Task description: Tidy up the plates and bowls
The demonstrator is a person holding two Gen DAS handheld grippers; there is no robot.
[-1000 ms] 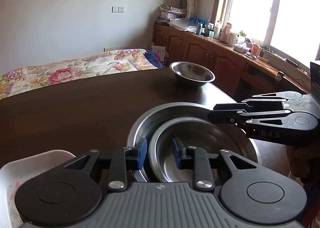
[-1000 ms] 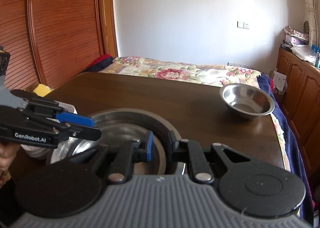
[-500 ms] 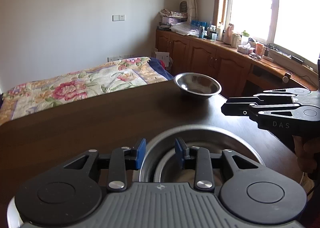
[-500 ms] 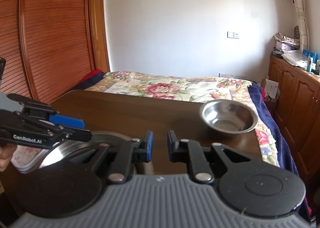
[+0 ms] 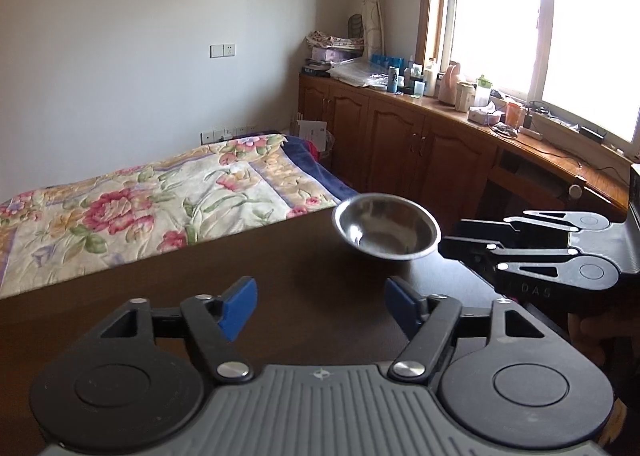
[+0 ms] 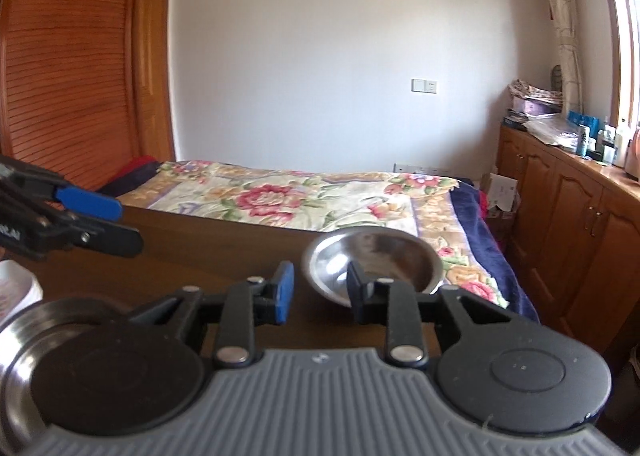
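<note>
1. The left gripper [image 5: 320, 306] hangs over the dark wooden table [image 5: 168, 296]. Its two blue-padded fingers [image 5: 239, 308] stand wide apart and nothing is between them.
2. The right gripper [image 6: 318, 290] has its fingers spread to a middle width, less than the left one, and they hold nothing.
3. A small steel bowl [image 5: 387, 230] stands upright at the far right corner of the table, near the edge beside the bed [image 5: 140, 207]. It is empty.
4. In the right wrist view this bowl [image 6: 374, 266] lies just past the fingertips; the right finger covers a part of its near rim, and I cannot tell if it touches.
5. A larger steel bowl [image 6: 24, 344] is at the near left in the right wrist view, partly hidden under the gripper body.
6. A white dish [image 6: 16, 288] shows at the left edge, beside the larger bowl.
7. Wooden cabinets [image 5: 420, 151] with bottles stand along the right wall under the window.
</note>
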